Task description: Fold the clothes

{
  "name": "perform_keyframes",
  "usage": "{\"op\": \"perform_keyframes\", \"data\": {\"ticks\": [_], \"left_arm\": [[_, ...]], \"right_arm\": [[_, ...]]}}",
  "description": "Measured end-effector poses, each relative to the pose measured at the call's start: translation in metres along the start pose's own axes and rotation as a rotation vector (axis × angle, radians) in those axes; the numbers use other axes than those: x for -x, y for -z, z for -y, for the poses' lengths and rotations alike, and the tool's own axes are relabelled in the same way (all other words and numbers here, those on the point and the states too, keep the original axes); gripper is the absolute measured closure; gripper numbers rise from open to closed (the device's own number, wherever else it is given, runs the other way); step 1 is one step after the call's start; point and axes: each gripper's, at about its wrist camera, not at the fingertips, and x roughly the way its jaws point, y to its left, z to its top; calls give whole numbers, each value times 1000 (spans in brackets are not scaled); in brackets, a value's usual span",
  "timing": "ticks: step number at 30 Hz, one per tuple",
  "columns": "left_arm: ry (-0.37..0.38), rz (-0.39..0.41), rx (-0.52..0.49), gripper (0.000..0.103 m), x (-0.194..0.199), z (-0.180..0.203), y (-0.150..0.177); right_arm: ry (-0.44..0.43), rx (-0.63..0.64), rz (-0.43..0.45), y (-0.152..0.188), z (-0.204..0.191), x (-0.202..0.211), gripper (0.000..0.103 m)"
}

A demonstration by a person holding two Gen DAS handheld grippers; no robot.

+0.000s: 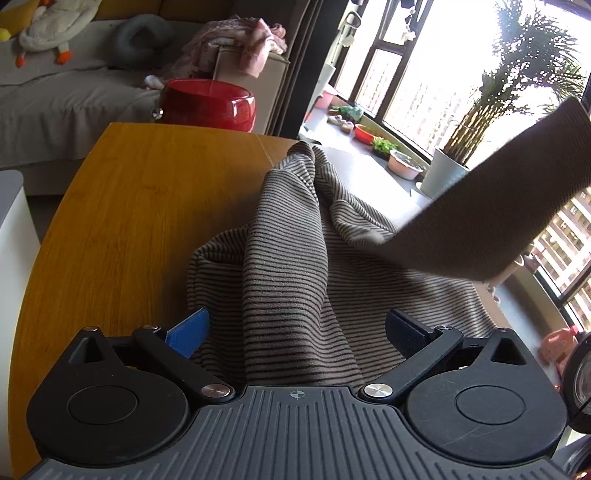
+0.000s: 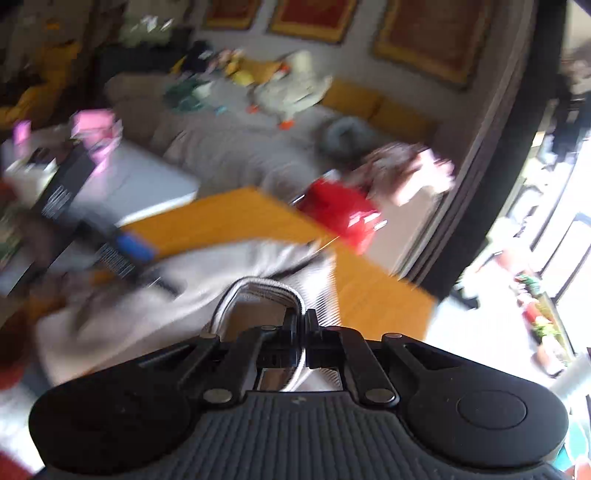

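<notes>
A grey-and-black striped garment [image 1: 288, 258] lies bunched on the wooden table [image 1: 129, 203]. My left gripper [image 1: 295, 325] stands open, with a raised ridge of the fabric between its blue pads [image 1: 188, 332]. A flat stretch of the same cloth [image 1: 480, 206] is lifted up at the right. The right wrist view is blurred by motion. In it my right gripper [image 2: 302, 317] is shut on a ribbed edge of the garment [image 2: 258, 288], which loops up in front of the fingers. The left gripper's blue pad [image 2: 136, 247] shows at the left, over the table [image 2: 229, 218].
A red tub [image 1: 210, 103] stands beyond the table's far edge, in front of a grey sofa [image 1: 55, 103] with a plush goose [image 1: 51, 22] and pink cloth [image 1: 243, 40]. A windowsill with bowls and a white plant pot [image 1: 443, 173] runs along the right. A white cabinet [image 1: 11, 240] stands at the left.
</notes>
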Motion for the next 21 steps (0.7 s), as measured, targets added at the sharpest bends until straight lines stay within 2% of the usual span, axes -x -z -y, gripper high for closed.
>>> {"op": "perform_keyframes", "data": {"ticks": [4,6,10,14,16,17,19,20,21], "left_arm": [[-4,-9,-29,0,-4,3,0],[-19,-10,-40,0,-5,3,0],[-44,6,-45,0,-2,-2,-8],[-94,34,-45,0,8,-9,-23],[-111,51,-52,0,14,-12,-27],[-119,59,-55,0,18,-13,-28],[-130,67,-50,0,22,-16,-29],[-134,68,-43,0,23,-18,-29],[-138,68,-37,0,24,-21,-30]], "right_arm": [[170,-192,176,-30,64,-10,100],[178,-267,197,-31,78,-22,100],[17,-324,64,-3,65,-70,99],[-143,-214,-68,25,8,-74,99],[-222,-151,-133,38,-23,-75,95],[-261,-120,-165,45,-38,-75,87],[-340,-57,-230,59,-68,-75,63],[-379,-25,-262,66,-83,-75,45],[-432,1,-263,67,-94,-70,42]]}}
